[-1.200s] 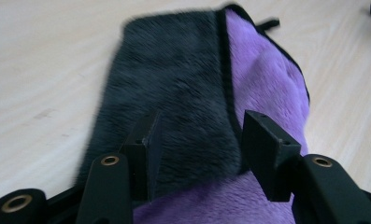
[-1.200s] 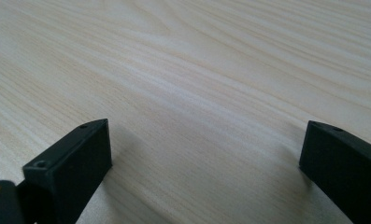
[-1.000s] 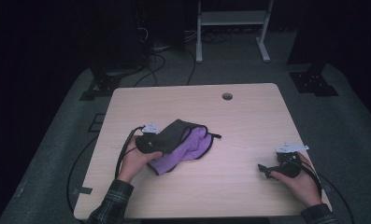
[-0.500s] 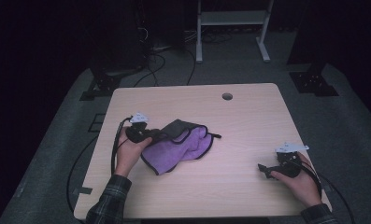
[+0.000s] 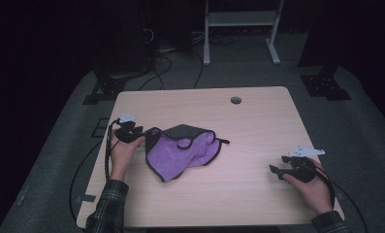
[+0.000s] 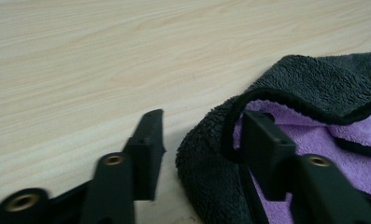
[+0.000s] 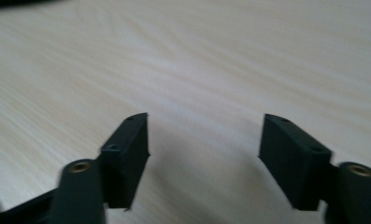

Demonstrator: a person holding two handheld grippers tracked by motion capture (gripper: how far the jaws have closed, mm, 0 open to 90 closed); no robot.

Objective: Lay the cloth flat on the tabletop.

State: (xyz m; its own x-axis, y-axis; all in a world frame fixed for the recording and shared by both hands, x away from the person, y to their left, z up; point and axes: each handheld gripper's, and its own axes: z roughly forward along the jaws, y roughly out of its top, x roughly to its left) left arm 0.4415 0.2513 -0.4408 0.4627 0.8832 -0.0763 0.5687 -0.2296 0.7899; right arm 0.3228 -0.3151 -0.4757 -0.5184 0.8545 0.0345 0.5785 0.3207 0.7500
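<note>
We hold our left gripper [image 6: 199,140] at the left corner of the purple-and-grey cloth [image 5: 185,148], jaws parted after just opening, the corner between them and not pinched. Our right gripper [image 5: 276,171] rests well apart on the table [image 5: 258,116]; its spread jaws, just narrowing, are empty.
</note>
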